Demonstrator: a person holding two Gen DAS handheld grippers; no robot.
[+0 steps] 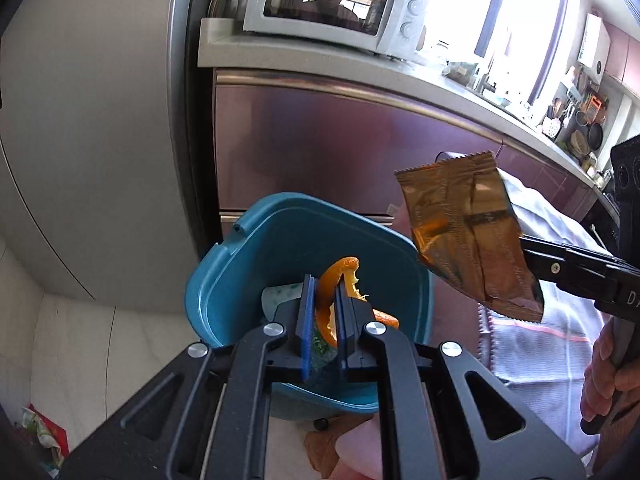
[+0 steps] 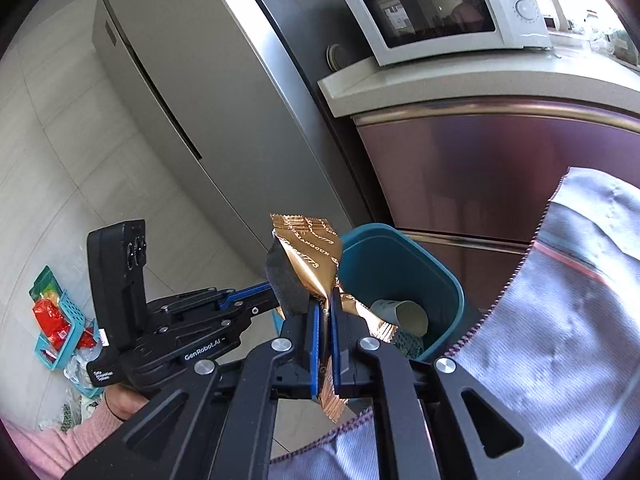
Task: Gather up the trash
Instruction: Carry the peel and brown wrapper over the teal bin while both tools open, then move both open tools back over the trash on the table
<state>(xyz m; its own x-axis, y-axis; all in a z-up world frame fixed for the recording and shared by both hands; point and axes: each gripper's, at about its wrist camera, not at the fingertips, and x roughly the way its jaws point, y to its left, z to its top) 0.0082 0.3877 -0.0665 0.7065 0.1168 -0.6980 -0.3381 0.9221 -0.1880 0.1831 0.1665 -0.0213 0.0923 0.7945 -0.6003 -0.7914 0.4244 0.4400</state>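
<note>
Here, orange peel (image 1: 332,292) sits clamped in left hand-held gripper (image 1: 323,284).

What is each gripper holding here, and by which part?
The left gripper pinches a curled orange peel near its middle. The right gripper clamps a gold wrapper at its crumpled lower part, above the teal bin.

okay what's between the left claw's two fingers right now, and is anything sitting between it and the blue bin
In the left wrist view, a curled orange peel is pinched in the left claw. Nothing lies between it and the blue bin: the claw hangs right over the bin's mouth.
</note>
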